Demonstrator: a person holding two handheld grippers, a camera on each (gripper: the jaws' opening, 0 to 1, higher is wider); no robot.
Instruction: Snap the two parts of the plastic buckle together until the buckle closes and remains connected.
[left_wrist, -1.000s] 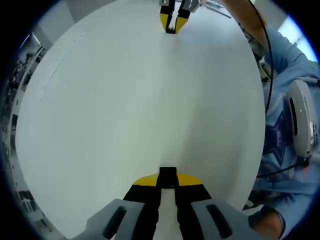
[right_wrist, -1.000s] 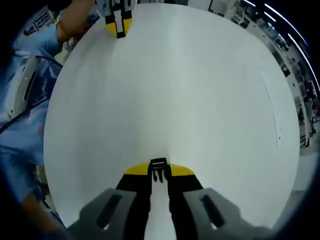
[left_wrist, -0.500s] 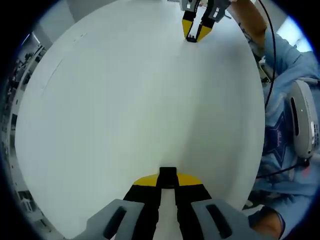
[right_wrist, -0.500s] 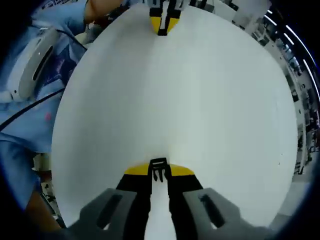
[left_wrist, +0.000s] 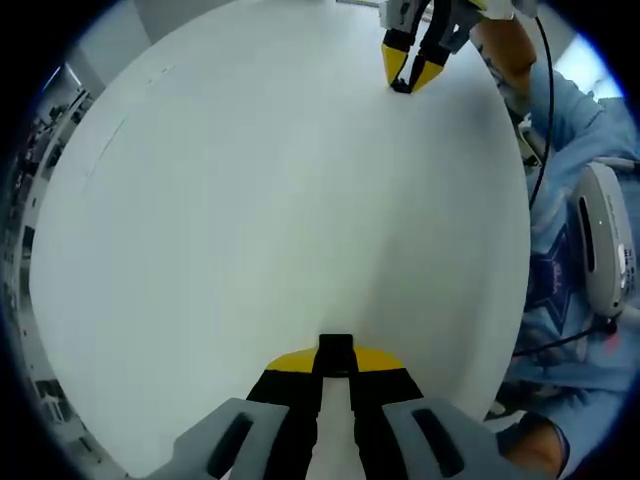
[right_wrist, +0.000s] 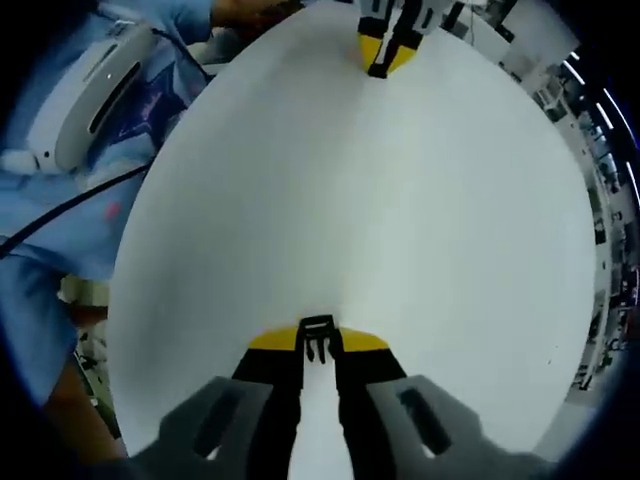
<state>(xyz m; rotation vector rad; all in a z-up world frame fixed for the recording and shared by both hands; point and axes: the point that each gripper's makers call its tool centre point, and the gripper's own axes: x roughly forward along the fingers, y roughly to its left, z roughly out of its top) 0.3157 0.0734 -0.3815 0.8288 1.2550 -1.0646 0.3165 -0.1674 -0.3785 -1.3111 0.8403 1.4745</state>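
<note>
A plain white desk (left_wrist: 250, 200) spans the middle of both views; its surface is matte and evenly lit, with a faint thin line near one edge. Beyond the desk's edge in the left gripper view, blurred dark shelving or equipment (left_wrist: 45, 130) lines the room. In the right gripper view, bright ceiling light strips (right_wrist: 590, 85) run above cluttered racks (right_wrist: 610, 260), too small to identify. A pale wall (left_wrist: 180, 12) stands behind the desk's far edge.
</note>
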